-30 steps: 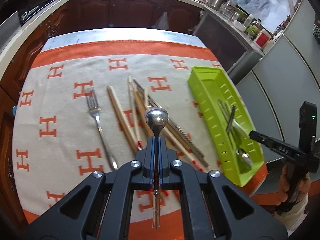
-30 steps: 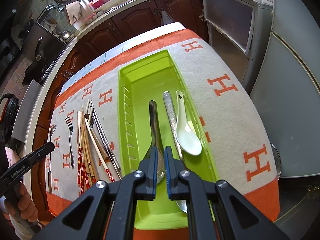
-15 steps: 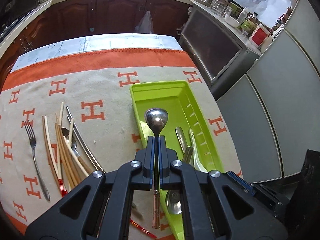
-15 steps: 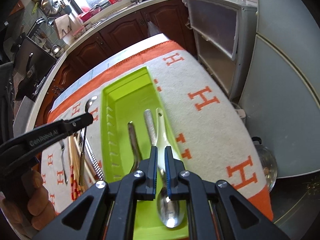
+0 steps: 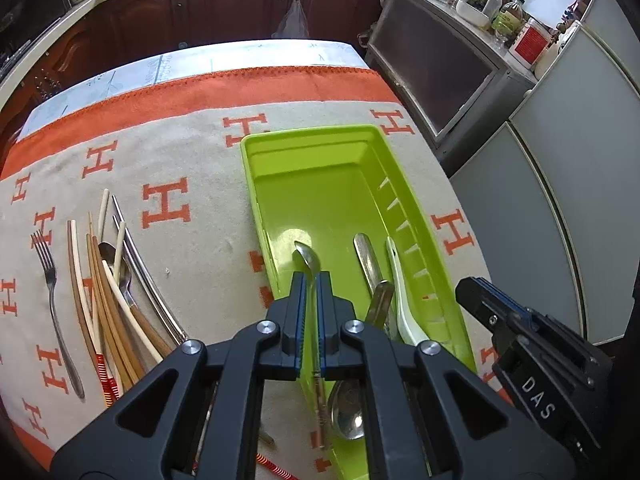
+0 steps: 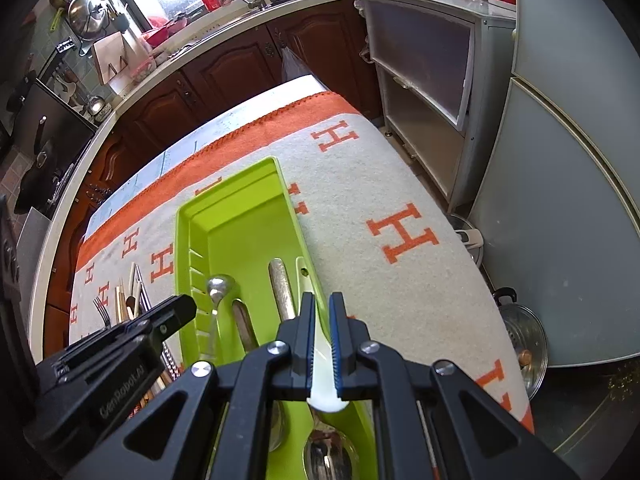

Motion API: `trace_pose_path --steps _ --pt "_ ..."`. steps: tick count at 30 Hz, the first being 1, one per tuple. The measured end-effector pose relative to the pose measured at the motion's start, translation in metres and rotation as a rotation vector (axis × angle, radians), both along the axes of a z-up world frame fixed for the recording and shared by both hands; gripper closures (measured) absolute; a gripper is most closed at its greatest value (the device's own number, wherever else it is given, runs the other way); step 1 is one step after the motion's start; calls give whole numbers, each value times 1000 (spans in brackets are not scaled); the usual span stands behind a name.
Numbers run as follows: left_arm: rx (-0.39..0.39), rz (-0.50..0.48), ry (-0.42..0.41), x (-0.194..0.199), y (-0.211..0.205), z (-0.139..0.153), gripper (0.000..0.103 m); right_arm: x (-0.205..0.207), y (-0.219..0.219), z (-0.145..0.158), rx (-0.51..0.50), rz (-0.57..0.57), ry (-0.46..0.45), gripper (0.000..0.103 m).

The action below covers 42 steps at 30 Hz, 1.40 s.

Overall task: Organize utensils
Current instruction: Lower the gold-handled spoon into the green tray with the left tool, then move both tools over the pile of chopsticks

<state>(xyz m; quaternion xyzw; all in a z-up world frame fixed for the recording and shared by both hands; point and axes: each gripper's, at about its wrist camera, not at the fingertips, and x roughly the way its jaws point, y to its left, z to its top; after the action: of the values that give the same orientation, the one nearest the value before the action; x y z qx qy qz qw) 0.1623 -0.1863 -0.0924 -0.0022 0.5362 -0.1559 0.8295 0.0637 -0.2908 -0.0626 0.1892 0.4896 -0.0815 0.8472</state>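
Left wrist view: the left gripper (image 5: 311,280), jaws narrowly parted, is loosely straddling a small metal spoon (image 5: 307,258) over the green utensil tray (image 5: 316,148). Chopsticks (image 5: 108,280) and a fork (image 5: 52,280) are lying at 9 o'clock.

Right wrist view: the right gripper (image 6: 321,320), narrowly open and holding nothing, is hovering above a white ceramic spoon (image 6: 320,376). To finish well, lay the small spoon parallel to the 3 already in the tray.

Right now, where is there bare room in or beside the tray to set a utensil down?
The green tray has a bare far half, from its far wall to the metal spoons. The cloth between tray and chopsticks is bare too. Crowded: the tray's near end, where metal spoons and the white spoon lie together, and the chopsticks pile.
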Motion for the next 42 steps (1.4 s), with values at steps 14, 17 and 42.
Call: trace_pose_path --steps 14,17,42 --pt "70 -5 -101 -61 63 39 72 -20 33 14 0 83 -10 96" --pt "92 37 -114 -72 89 41 72 -24 46 17 -1 116 -11 96" --pt "134 251 -153 -90 225 47 57 13 179 62 -107 440 -79 85"
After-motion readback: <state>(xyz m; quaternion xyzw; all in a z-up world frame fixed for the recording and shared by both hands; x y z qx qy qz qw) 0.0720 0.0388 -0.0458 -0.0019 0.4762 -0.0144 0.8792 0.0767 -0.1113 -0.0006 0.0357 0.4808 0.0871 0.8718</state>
